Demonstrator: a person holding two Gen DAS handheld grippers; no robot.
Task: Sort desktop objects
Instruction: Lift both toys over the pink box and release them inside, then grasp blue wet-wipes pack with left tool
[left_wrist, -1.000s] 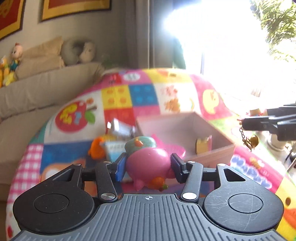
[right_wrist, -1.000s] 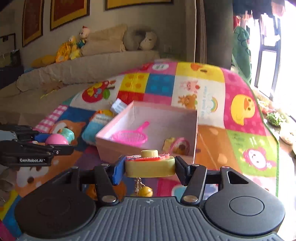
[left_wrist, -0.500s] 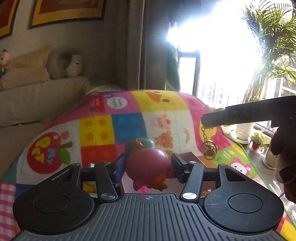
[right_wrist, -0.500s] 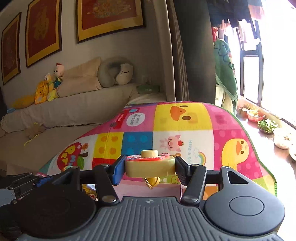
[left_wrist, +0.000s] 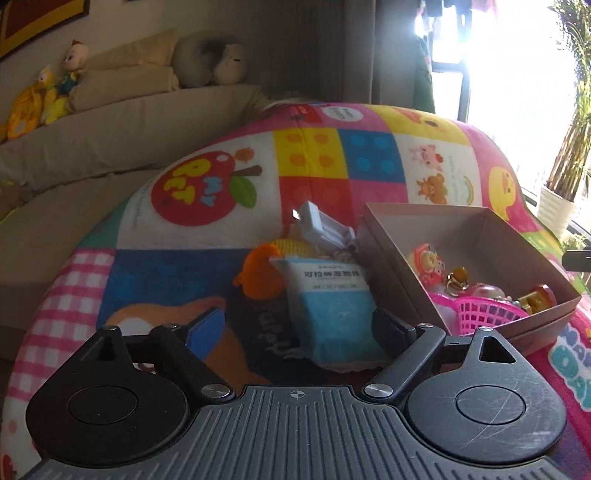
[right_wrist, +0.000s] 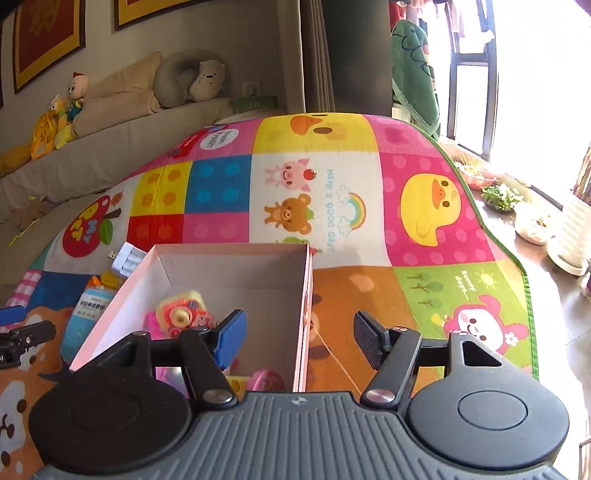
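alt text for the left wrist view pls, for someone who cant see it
The left gripper is open and empty, hovering over a blue and white packet lying on a colourful cartoon play mat. To the right sits an open cardboard box holding small toys, including a pink basket; an orange toy and a white charger lie beyond the packet.

Pink basket (left_wrist: 487, 314) half behind box wall (left_wrist: 399, 280)

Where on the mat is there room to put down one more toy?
The mat lies bare right of the box, out to its green edge, and behind the box too. Left of the box is crowded: a blue packet, an orange toy and a white charger are piled together.
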